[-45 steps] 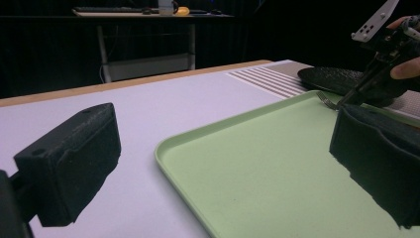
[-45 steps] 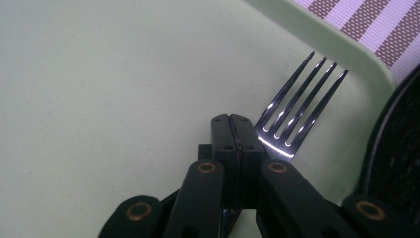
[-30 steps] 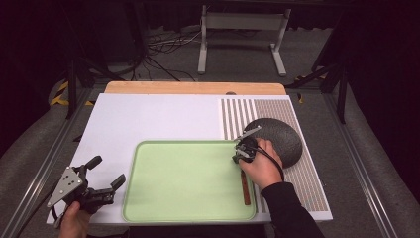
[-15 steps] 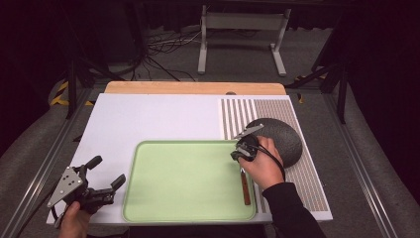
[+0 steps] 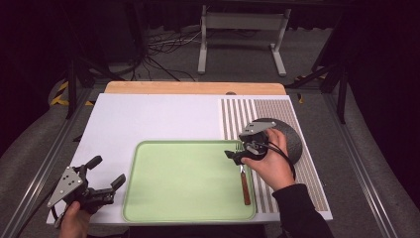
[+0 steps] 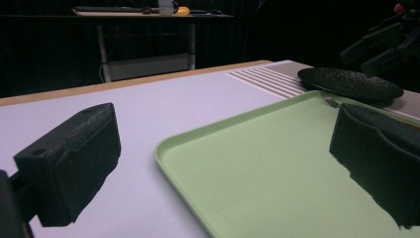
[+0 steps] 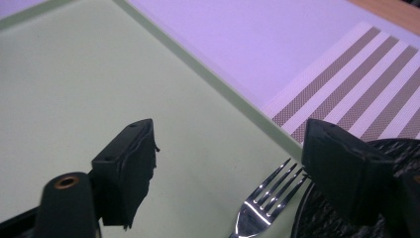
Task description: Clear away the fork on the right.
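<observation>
The right gripper (image 5: 236,154) hovers wide open over the fork (image 5: 244,179) lying in the green tray (image 5: 188,215); the left gripper (image 5: 106,173), also wide, holds nothing

We see a striped mat (image 5: 292,148) on our white table (image 5: 148,119), and a metal stand (image 5: 242,29) behind it.

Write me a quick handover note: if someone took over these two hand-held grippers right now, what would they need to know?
Right gripper: open, holding nothing, jaws either side of the fork's tines.
Left gripper: open and idle, at the table's near left corner beside the green tray.
Fork: lying in the tray along its right edge, tines toward the dark plate on the striped mat.
Done: fork is in the tray.
Left: probably the plate, though that is a guess.
</observation>
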Action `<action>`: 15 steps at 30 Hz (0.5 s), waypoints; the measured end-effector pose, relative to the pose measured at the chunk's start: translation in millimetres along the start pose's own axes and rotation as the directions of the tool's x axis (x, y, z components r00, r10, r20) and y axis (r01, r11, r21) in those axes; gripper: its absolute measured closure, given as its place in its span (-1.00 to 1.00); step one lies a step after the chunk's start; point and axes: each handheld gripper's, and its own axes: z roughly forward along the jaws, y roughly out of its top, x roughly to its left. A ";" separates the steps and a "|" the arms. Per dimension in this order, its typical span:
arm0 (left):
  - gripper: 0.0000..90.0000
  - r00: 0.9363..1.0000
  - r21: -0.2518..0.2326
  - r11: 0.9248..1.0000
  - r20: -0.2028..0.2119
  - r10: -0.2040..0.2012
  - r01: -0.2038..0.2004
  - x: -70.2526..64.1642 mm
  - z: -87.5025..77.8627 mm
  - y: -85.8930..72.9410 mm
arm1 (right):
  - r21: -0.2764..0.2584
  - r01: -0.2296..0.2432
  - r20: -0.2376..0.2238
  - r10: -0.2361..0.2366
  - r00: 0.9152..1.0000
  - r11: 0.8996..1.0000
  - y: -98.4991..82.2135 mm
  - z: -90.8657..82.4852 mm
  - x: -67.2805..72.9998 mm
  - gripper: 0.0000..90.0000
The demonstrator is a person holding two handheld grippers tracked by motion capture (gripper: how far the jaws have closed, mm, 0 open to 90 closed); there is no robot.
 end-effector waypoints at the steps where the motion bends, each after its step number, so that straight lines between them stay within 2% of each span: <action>1: -1.00 1.000 0.000 1.000 0.001 -0.001 0.001 -0.2 0.2 0.0 | -0.010 0.004 0.003 -0.004 1.000 1.000 -0.2 -3.3 -0.4 -0.56; 8: -1.00 1.000 -0.001 1.000 -0.005 -0.003 0.003 -0.1 0.0 -0.2 | -0.050 -0.003 -0.008 0.003 1.000 0.999 -4.3 -17.4 -6.2 -0.59; 15: -1.00 1.000 0.000 1.000 -0.002 -0.002 0.002 -0.2 0.2 -0.3 | -0.165 -0.001 0.007 0.002 1.000 0.986 -16.9 -35.4 -15.4 -0.63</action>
